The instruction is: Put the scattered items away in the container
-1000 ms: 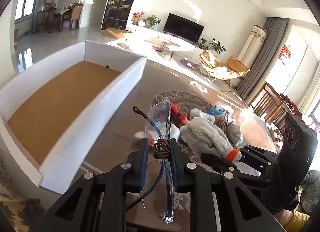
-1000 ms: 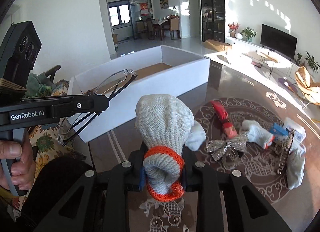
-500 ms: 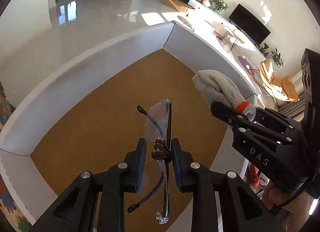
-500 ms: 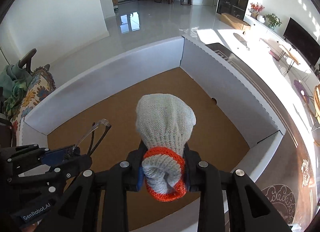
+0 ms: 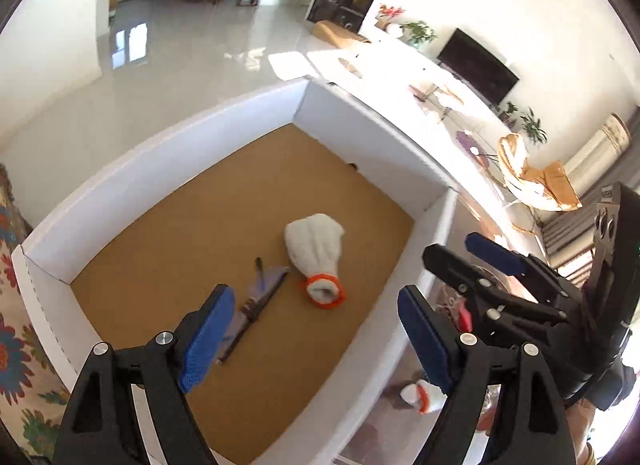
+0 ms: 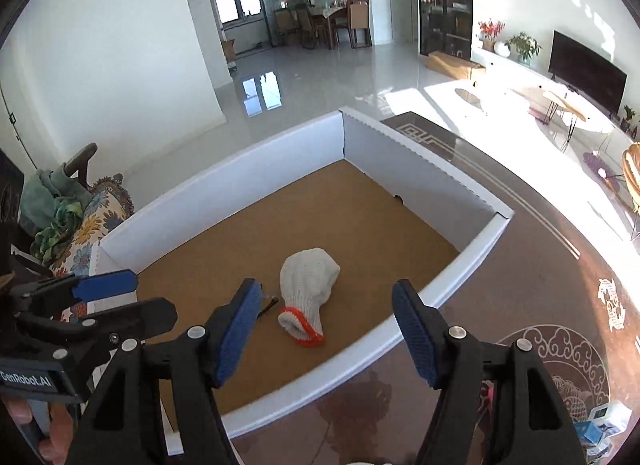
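- Left wrist view: left gripper (image 5: 316,333) is seen with jaws spread wide, nothing held; it is positioned above the box (image 5: 168,161)
- glove (image 5: 318,253) is seen lying on the brown box floor; glasses (image 5: 256,305) lie just beside it, folded
- Right wrist view: right gripper (image 6: 326,331) is likewise spread wide and empty; glove (image 6: 306,287) lies below it inside the box (image 6: 420,173)
- further small items are glimpsed on the table (image 6: 540,265), outside the box
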